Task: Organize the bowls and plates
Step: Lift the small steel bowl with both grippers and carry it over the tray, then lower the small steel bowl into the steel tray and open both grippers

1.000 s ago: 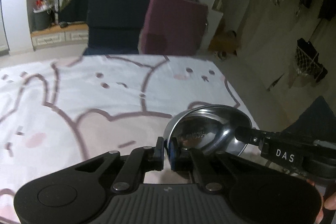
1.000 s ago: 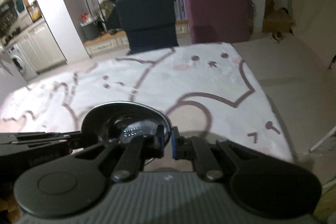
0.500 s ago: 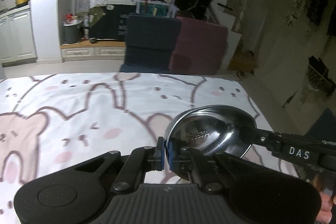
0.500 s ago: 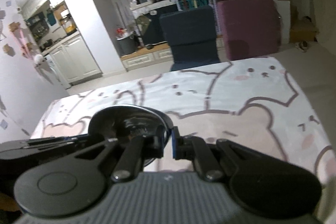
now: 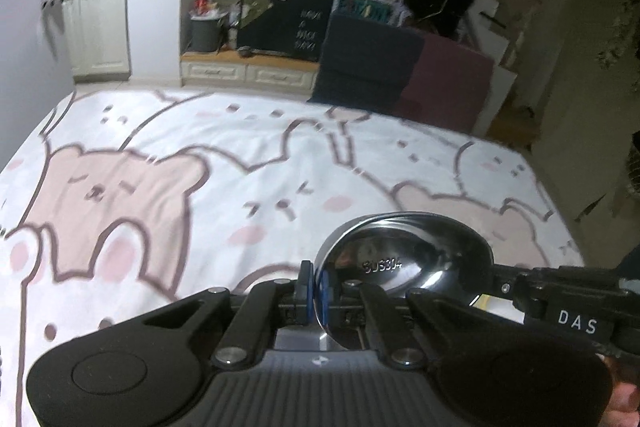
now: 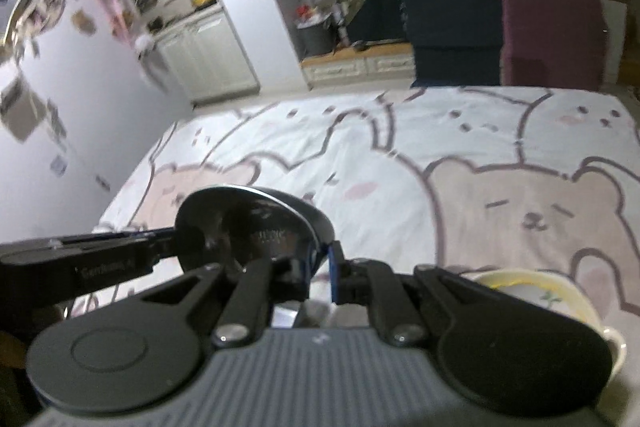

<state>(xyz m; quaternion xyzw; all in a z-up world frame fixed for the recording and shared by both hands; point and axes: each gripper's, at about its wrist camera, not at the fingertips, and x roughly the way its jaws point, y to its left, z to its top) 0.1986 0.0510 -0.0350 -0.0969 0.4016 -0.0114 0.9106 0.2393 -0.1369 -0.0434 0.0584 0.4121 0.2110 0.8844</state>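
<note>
A round stainless-steel bowl (image 5: 404,259) with a shiny, stamped inside is held up above the table between the two grippers. The left gripper (image 5: 315,291) has its blue pads pressed together on the bowl's near-left rim, the thin metal edge running down between them. The right gripper (image 6: 322,269) pinches the same bowl (image 6: 256,231) at its right rim; its left pad sits against the wall of the bowl and the right pad stands just beside the edge (the blur makes it hard to see whether both press on the metal, though the rim is plainly between them). In the left wrist view the other gripper's black finger, lettered "DAS", reaches in from the right to the bowl's far-right rim.

Below lies a white tablecloth (image 5: 224,187) printed with pale pink and beige bears and rabbits. At the near right in the right wrist view, a cream ceramic bowl (image 6: 536,287) with a yellow inside rests on the cloth, partly hidden behind the gripper's body.

Past the far edge of the table stand a dark navy chair (image 6: 452,31) and, just to its right, a maroon chair (image 6: 556,35).
</note>
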